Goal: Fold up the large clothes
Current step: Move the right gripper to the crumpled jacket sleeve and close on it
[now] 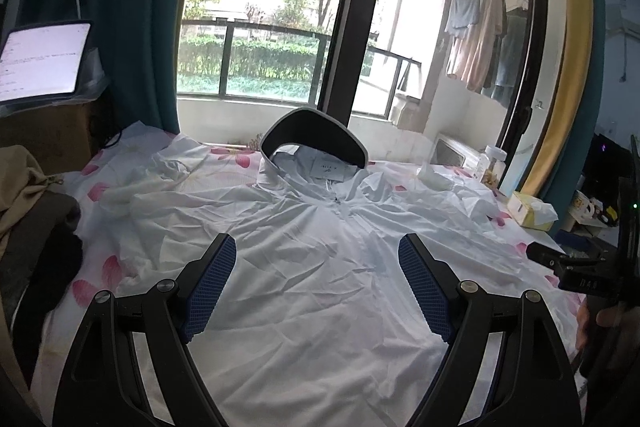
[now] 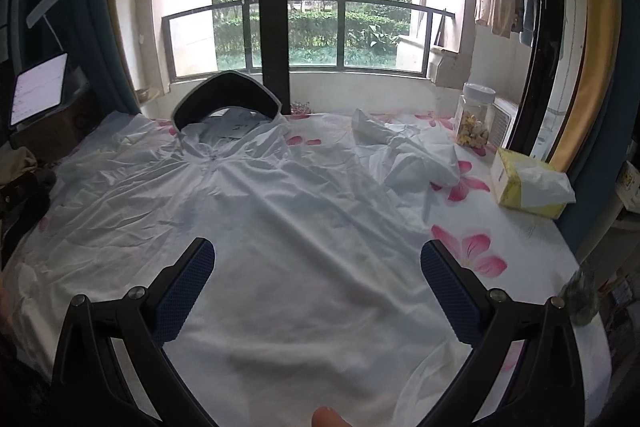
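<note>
A pale hooded jacket is being shown spread flat, front up, on a bed covered by a white floral sheet. The left gripper is being held above the jacket's lower body, its jaws standing wide apart with nothing between them but the cloth below. The right gripper is likewise being held over the lower body toward the jacket's right edge, jaws spread and empty. The jacket's long axis is being seen running away from both cameras, its hood pointing toward the window. A tissue box and a jar are being seen near the bed's right side.
</note>
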Action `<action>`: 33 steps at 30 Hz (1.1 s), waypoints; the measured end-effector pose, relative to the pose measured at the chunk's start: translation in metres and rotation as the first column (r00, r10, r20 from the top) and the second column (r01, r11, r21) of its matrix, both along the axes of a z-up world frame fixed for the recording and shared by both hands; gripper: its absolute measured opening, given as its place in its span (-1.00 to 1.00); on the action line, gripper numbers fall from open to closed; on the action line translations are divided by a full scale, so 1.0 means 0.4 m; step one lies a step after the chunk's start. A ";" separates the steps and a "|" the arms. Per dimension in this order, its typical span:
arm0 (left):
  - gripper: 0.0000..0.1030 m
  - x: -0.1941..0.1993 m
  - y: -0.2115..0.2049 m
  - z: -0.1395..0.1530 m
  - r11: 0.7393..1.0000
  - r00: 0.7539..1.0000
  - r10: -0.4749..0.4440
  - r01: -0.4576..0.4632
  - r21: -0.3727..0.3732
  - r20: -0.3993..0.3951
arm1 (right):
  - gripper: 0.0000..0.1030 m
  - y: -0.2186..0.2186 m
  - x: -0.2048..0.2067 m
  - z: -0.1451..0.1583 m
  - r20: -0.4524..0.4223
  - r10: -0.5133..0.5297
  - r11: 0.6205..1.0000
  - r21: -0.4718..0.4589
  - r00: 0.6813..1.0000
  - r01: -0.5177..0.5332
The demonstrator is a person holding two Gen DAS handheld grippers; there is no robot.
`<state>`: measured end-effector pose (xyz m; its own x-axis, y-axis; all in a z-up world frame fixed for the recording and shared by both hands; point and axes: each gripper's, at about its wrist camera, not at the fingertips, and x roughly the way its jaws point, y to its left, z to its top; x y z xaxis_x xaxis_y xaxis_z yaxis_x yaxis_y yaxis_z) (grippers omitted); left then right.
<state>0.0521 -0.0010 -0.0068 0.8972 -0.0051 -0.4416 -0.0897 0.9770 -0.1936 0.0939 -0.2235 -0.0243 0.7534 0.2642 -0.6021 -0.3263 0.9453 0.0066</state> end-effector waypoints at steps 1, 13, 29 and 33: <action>0.67 0.013 0.004 -0.003 1.000 1.000 -0.001 0.001 -0.002 -0.004 | 0.97 -0.001 0.014 0.000 -0.003 -0.001 1.000 -0.006 1.000 0.001; 0.67 0.177 0.036 -0.055 1.000 0.998 -0.006 0.005 -0.008 -0.065 | 0.49 -0.023 0.221 -0.038 -0.066 0.024 0.998 -0.055 0.998 -0.027; 0.67 0.373 0.080 -0.120 1.000 0.982 -0.002 -0.002 -0.024 -0.188 | 0.03 -0.004 0.564 -0.070 -0.101 0.044 0.987 -0.148 0.994 -0.059; 0.67 0.418 0.105 -0.158 0.998 0.976 0.010 -0.024 -0.059 -0.217 | -0.01 0.024 0.647 -0.083 -0.109 0.041 0.980 -0.192 0.993 -0.061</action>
<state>0.2194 0.0409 -0.0698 0.7808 -0.0235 -0.6243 -0.1523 0.9620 -0.2268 0.3527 -0.2141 -0.0575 0.6725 0.1711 -0.7200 -0.3815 0.9138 -0.1392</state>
